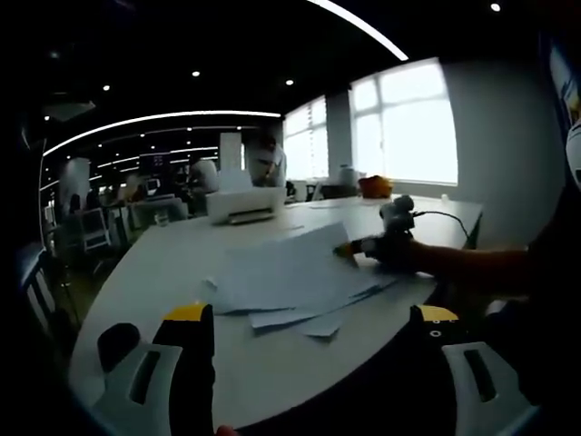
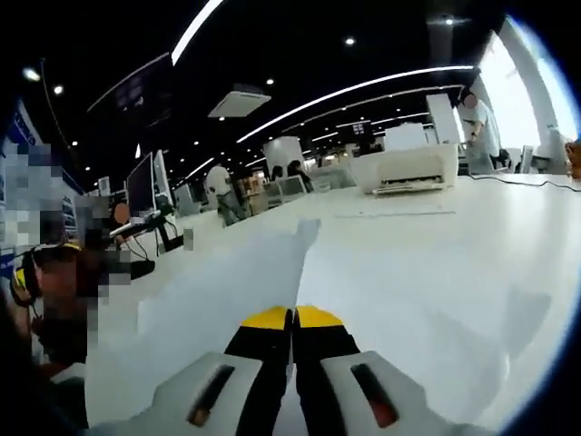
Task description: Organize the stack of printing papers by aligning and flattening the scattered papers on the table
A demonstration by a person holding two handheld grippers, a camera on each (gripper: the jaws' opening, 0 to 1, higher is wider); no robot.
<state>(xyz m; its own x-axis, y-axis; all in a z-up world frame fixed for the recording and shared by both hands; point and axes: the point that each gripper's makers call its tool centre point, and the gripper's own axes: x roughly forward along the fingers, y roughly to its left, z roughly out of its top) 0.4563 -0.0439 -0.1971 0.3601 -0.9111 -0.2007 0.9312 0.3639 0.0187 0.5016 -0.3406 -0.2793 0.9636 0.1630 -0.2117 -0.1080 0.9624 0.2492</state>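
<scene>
**Paper stack inspection: right claw on sheet edge, left claw clear**

Surroundings first. I see a white printer [image 1: 243,204] standing on the far part of the white tabletop [image 1: 163,272], well apart from the work. An orange container [image 1: 375,186] sits near the bright windows [image 1: 404,123], and a dark cable [image 1: 447,216] runs across the tabletop towards the far edge. People stand behind the printer among office desks and monitors. Between the claws and the printer the surface is bare.

The printing papers [image 1: 290,277] lie in a loose, fanned pile near the tabletop's near edge, several corners sticking out of line at the lower side; one upper sheet is lifted at its right edge.

The right claw [image 1: 349,247] appears in the left gripper view at that lifted edge, reached in from the right by a person's forearm [image 1: 472,263]. In the right gripper view its yellow-tipped jaws are pressed together on a sheet of paper [image 2: 272,272] that stretches away forward.

The left claw [image 1: 313,318] hangs at the tabletop's near edge, just short of the pile, jaws spread wide and holding nothing.
</scene>
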